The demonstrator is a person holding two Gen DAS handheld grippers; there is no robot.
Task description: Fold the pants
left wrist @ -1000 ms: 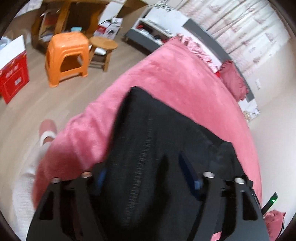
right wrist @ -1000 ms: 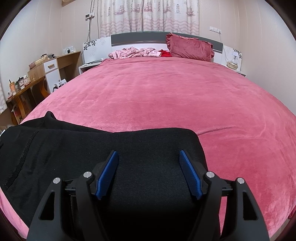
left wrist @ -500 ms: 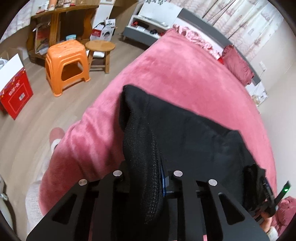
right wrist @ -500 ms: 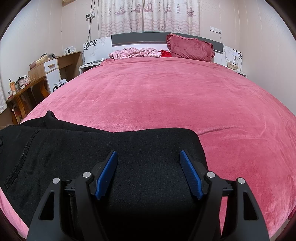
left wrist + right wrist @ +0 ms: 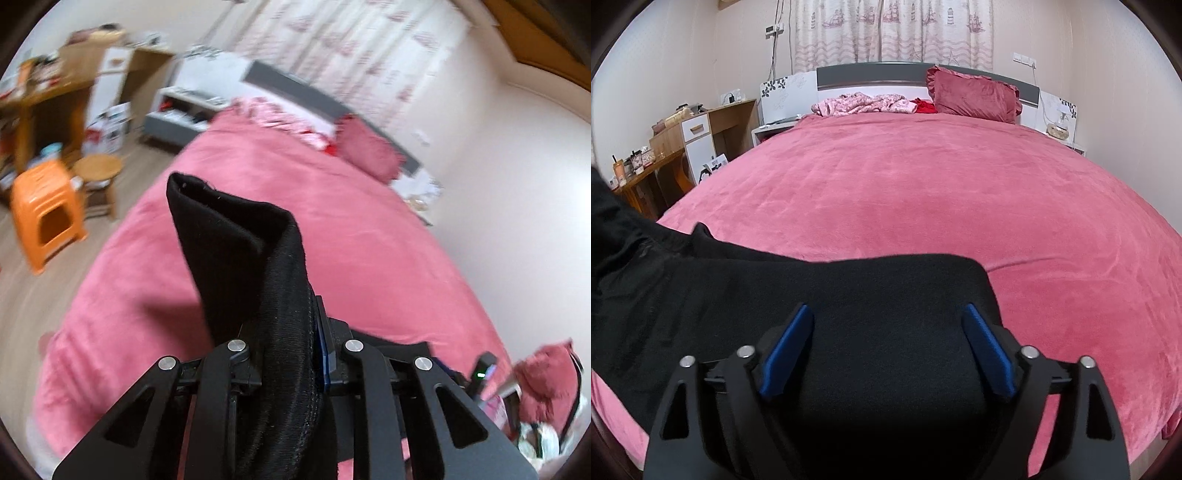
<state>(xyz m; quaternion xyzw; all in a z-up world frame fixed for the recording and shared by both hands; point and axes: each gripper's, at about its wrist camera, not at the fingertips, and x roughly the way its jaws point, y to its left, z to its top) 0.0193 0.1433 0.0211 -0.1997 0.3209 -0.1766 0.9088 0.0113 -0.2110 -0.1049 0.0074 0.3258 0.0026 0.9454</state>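
Spreading across nearly everything in both views, the bed (image 5: 923,192) with its pink plush cover serves as the landmark for all else. Black pants (image 5: 849,295) lie on the bed's near edge, flat under the right gripper (image 5: 886,347) and rising off the bed toward its left side. In the left wrist view an end of the pants (image 5: 236,236) stands up above the bed as a folded peak, pinched in the left gripper (image 5: 291,354), whose jaws are closed tight on the fabric. The right gripper hangs just over the flat part of the pants with its blue-padded jaws spread wide, clasping nothing. A dark red pillow (image 5: 975,92) leans at the head of the bed, and an orange stool (image 5: 44,214) stands on the floor off the bed's left side
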